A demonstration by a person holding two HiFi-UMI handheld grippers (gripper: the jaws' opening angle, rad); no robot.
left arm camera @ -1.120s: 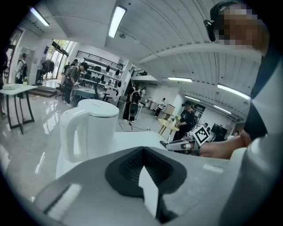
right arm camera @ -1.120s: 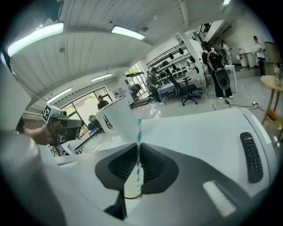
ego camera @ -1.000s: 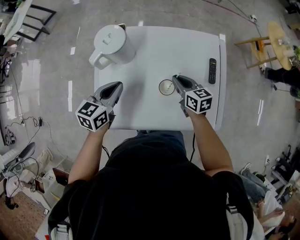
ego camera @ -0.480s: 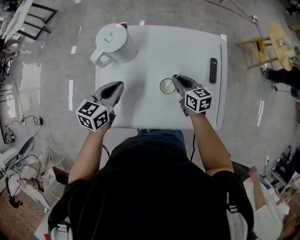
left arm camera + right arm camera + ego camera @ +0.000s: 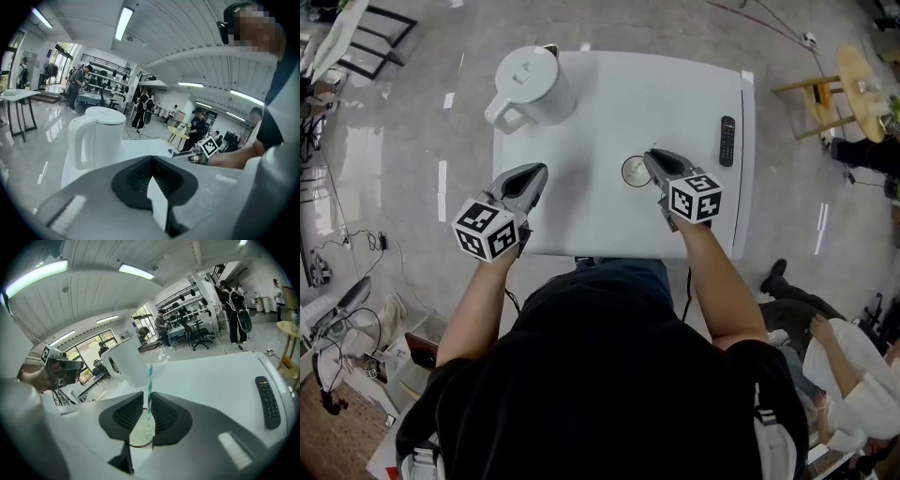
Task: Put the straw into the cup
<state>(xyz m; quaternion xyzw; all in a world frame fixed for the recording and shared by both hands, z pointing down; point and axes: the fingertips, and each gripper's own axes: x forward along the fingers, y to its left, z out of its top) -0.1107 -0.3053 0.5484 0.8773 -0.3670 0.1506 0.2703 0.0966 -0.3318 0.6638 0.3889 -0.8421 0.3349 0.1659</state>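
Observation:
A small cup (image 5: 633, 172) stands on the white table (image 5: 609, 103), right of its middle. My right gripper (image 5: 649, 156) sits at the cup's right rim, shut on a white straw with teal stripes (image 5: 150, 376). In the right gripper view (image 5: 147, 398) the straw stands upright between the jaws, its lower end inside the cup (image 5: 137, 439), which holds a pale liquid. My left gripper (image 5: 534, 172) hovers at the table's left front edge, shut on nothing (image 5: 151, 159).
A white kettle (image 5: 530, 86) (image 5: 98, 136) stands at the table's far left corner. A black remote (image 5: 725, 141) (image 5: 267, 401) lies near the right edge. A wooden stool (image 5: 839, 80) and a seated person (image 5: 844, 366) are off to the right.
Both grippers, the straw and the cup stay where they were. A person has come into sight at the lower right of the head view.

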